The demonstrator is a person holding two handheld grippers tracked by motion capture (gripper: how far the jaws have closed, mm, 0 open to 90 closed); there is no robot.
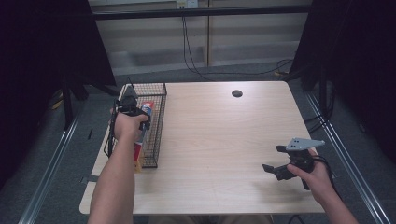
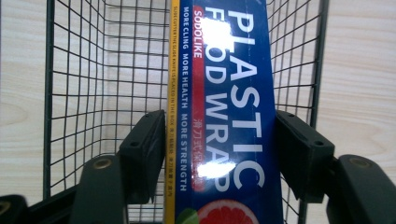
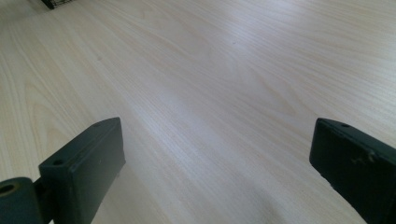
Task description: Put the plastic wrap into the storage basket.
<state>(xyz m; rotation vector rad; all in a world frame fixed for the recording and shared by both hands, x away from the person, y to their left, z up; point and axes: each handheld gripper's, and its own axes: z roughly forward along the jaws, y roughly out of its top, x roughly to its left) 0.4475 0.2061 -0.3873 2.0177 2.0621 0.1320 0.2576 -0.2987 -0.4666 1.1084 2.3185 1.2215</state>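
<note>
A long blue box of plastic wrap lies lengthwise in a black wire basket at the table's left edge, its near end sticking up over the basket's near rim. My left gripper reaches down over the box. In the left gripper view the box runs between the two jaws of that gripper. The pads stand right beside its long sides with hardly any gap. My right gripper hovers low over bare table at the near right, its jaws wide apart and nothing between them.
The light wooden table has a dark round cable hole near its far edge. The basket's wire walls rise close around the left jaws. Black cables hang down the wall beyond the table.
</note>
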